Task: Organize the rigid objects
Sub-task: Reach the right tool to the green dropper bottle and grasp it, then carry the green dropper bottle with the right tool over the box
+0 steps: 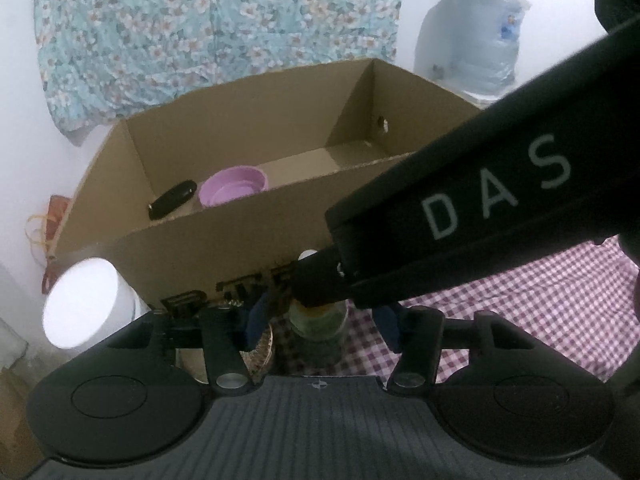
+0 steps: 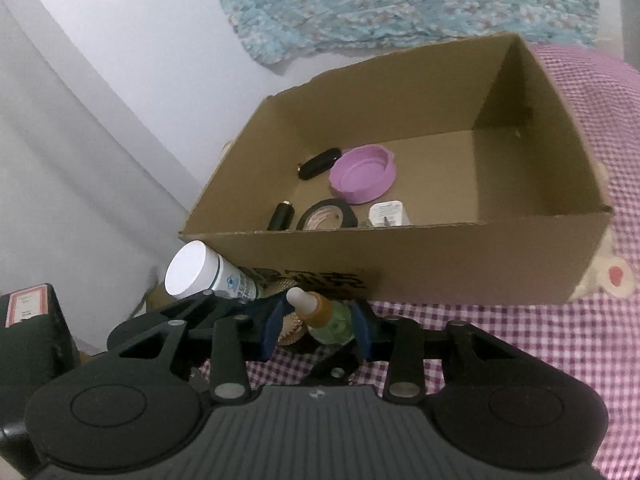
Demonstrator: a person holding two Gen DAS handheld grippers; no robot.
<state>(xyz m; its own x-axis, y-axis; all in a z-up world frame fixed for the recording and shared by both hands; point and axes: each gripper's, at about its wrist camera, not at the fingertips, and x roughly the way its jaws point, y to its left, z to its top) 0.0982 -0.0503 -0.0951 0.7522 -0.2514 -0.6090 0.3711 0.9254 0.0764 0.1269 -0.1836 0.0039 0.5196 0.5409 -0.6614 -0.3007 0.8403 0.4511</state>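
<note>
The cardboard box (image 2: pixel 400 256) on the checked cloth (image 2: pixel 540 360) is part filled: a purple lid (image 2: pixel 362 180), a black oval case (image 2: pixel 320 163), a small black cylinder (image 2: pixel 282 216), a roll of black tape (image 2: pixel 327 216) and a white plug (image 2: pixel 387 214) all lie in its left half, and the right half is bare. So some of the sorting looks done.

Left outside, just in front of the box's near wall, are a small green bottle (image 2: pixel 328 318) with an amber neck and white tip, a white-capped tube (image 2: pixel 200 276) leaning to its left, and something round and brownish low beside the bottle, too hidden to name.

The right hand-held gripper (image 2: pixel 320 328) has its blue fingers (image 2: pixel 362 330) either side of the green bottle, close on it; whether the pads already press I cannot tell. The left hand-held gripper (image 1: pixel 320 332) is half open around the same bottle, its fingers apart from it, with the right tool's black body crossing over the top.

In the way: both tools crowd one bottle, the leaning tube sits just beside it, and the box wall must be cleared to drop anything in. A floral cloth (image 2: pixel 400 8) hangs on the far wall
</note>
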